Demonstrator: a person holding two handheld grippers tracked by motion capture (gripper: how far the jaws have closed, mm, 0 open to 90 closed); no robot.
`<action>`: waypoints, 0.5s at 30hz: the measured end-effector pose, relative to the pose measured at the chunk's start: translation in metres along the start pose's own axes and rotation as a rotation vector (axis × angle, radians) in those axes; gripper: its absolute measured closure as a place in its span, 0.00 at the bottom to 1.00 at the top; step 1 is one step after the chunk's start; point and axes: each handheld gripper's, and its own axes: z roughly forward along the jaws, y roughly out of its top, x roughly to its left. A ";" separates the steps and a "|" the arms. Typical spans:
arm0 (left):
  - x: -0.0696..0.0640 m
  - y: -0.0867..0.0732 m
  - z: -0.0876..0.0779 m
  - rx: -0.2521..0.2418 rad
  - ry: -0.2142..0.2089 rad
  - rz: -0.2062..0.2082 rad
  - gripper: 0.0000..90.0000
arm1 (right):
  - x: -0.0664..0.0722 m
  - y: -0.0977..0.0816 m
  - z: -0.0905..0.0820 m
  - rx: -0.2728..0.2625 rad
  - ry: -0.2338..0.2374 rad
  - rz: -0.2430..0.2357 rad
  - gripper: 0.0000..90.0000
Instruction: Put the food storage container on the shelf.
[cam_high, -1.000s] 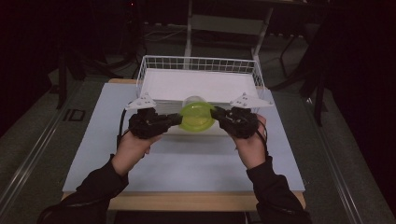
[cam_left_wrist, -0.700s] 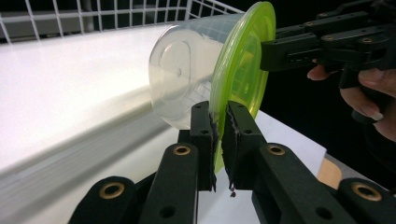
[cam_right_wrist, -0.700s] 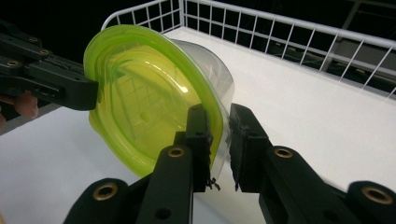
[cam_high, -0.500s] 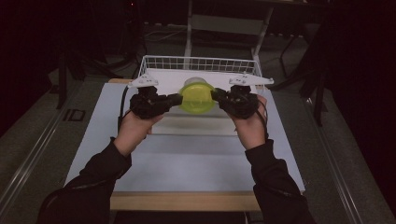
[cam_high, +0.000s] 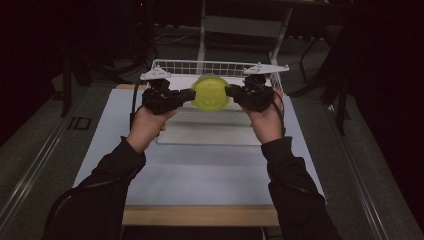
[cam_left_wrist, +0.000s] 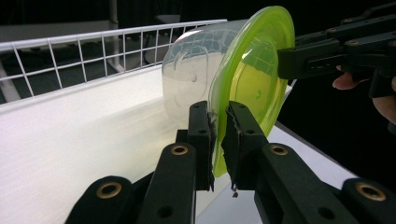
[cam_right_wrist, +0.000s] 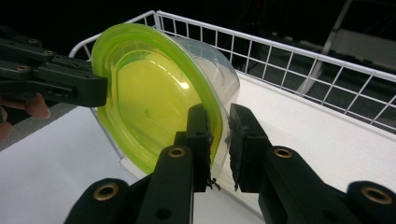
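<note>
Green lid: translucent yellow-green lid (cam_high: 210, 93) sits on a clear plastic container (cam_left_wrist: 194, 77); the pair is turned on its side, lid facing the near side, clear bottom facing the far side.
Where it is: held in the air between the two grippers, over the near rim of the white wire basket (cam_high: 200, 67) at the far end of the table (cam_high: 200, 172), touching neither.
Left gripper: left gripper (cam_high: 189, 95) is nearly closed, its jaws pinching the left edge of the lid rim; in the left gripper view (cam_left_wrist: 218, 140) the rim passes between the serrated pads.
Right gripper: right gripper (cam_high: 231, 91) is likewise almost shut on the opposite, right edge; in the right gripper view (cam_right_wrist: 219, 140) its pads clamp the rim where lid meets container.
Why two grips: the rim is the only thin, stiff edge that narrow jaws can bite; opposite holds likely stop the round, slick tub from swinging or twisting.
Why on its side: I judge this comes from both grippers reaching in level from left and right.
Basket: white liner (cam_right_wrist: 327, 135) inside lies bare beneath the far side of the container, the likely place to set it down.
Risk: a slip at either pinch would let the container pivot on the other.
</note>
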 end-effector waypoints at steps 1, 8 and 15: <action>0.003 0.001 0.002 0.003 -0.002 -0.012 0.91 | -0.001 0.001 0.002 0.007 0.001 0.003 0.88; 0.011 0.001 0.011 0.030 0.001 -0.034 0.90 | -0.009 0.005 0.014 0.057 0.010 0.031 0.88; 0.014 0.004 0.017 0.024 0.009 -0.034 0.83 | -0.019 0.011 0.021 0.097 0.032 0.069 0.88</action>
